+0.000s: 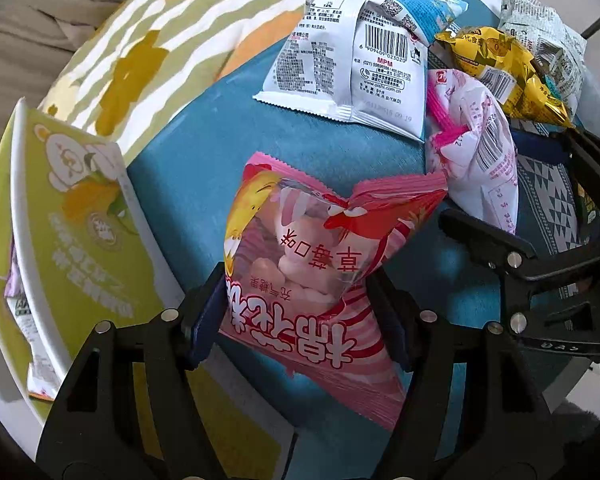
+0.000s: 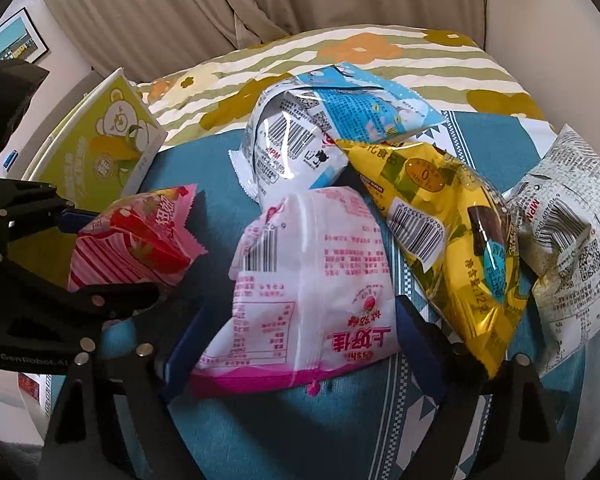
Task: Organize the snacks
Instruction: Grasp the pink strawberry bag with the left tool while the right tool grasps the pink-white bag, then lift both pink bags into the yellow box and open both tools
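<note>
My left gripper (image 1: 298,314) is shut on a pink striped marshmallow bag (image 1: 300,240), its blue pads pinching the bag's waist from both sides. The right wrist view shows that bag (image 2: 136,240) at the left, inside the left gripper's black fingers (image 2: 112,300). My right gripper (image 2: 296,340) straddles a white and pink snack bag (image 2: 312,280) lying on the blue cloth (image 2: 340,420). Its pads stand at the bag's two lower edges, and the bag shows no squeeze. In the left wrist view that bag (image 1: 476,148) lies beside the right gripper's fingers (image 1: 488,240).
A blue-white bag (image 2: 324,128), a yellow foil bag (image 2: 452,240) and a grey-white bag (image 2: 568,232) lie close behind and right of the white and pink bag. An open green box (image 1: 80,220) stands at the left. Flowered striped bedding (image 2: 380,64) and a beige curtain (image 2: 220,0) lie beyond.
</note>
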The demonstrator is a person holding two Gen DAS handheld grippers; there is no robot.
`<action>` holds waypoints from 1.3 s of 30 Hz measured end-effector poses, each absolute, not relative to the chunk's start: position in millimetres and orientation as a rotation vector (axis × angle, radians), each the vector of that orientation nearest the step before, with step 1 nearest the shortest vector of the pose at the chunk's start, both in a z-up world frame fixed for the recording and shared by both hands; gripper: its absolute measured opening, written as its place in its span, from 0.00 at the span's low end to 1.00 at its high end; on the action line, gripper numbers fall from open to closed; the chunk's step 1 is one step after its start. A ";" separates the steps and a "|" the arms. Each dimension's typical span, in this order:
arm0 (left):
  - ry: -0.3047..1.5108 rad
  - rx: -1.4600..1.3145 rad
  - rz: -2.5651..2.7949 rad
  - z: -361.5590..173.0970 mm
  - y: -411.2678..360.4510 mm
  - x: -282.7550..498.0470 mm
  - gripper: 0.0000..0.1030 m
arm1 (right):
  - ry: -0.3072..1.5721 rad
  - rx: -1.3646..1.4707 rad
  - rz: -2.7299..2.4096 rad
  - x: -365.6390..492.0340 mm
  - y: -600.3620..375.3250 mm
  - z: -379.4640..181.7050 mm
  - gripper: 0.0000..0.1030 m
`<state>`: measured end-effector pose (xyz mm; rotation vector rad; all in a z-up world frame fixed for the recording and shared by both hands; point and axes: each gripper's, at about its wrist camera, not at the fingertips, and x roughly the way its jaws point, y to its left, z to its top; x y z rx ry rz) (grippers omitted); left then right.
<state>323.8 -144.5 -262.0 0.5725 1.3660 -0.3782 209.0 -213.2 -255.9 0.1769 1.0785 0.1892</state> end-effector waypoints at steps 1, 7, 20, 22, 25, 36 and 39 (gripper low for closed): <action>1.365 0.573 -0.378 -261.7 -144.1 323.1 0.63 | 1.076 0.170 0.186 207.5 -212.2 -255.5 0.74; 1.347 0.553 -0.363 -253.1 -144.6 311.9 0.63 | 1.059 0.148 0.200 196.0 -208.4 -249.3 0.52; 1.294 0.476 -0.350 -223.4 -142.9 274.4 0.63 | 1.010 0.171 0.218 163.9 -214.1 -233.6 0.37; 1.278 0.461 -0.351 -214.0 -145.0 267.6 0.63 | 0.994 0.176 0.215 157.0 -215.8 -225.5 0.37; 1.236 0.431 -0.360 -193.5 -147.7 258.1 0.63 | 0.958 0.172 0.204 144.6 -220.4 -207.1 0.37; 1.024 0.273 -0.289 -85.3 -116.3 211.8 0.63 | 0.830 0.086 0.238 107.6 -222.6 -105.8 0.37; 0.992 0.229 -0.234 -64.8 -87.3 203.5 0.63 | 0.796 0.060 0.279 103.1 -213.1 -80.5 0.37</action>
